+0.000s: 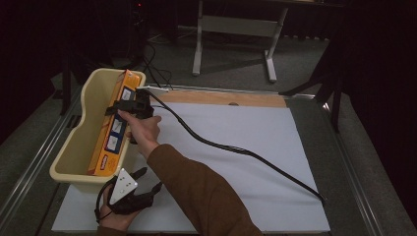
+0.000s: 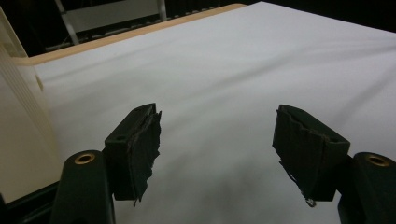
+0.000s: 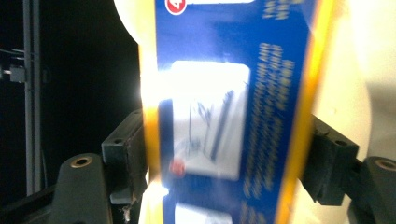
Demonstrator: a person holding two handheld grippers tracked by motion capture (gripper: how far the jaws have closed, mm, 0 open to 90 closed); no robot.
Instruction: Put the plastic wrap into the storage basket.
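Observation:
A long orange and blue box (image 1: 114, 132) stands on its edge along the right wall of a cream plastic tub (image 1: 69, 152) at the table's left. My right gripper (image 1: 117, 109) reaches over the tub's rim across the top of the box. In the right gripper view the box (image 3: 224, 93) is blurred and fills the gap between the jaws, and the right gripper (image 3: 229, 158) stands open around it with the pads close beside its yellow edges. My left gripper (image 1: 149, 180) rests low by the tub's near end, open and empty (image 2: 217, 135).
A white sheet (image 1: 255, 147) covers the table, with a bare wooden strip (image 1: 221, 98) at its far edge. The right gripper's black cable (image 1: 236, 150) trails across the sheet to the right. The tub's wall (image 2: 18, 130) stands just left of the left gripper. A table frame (image 1: 236, 29) stands behind.

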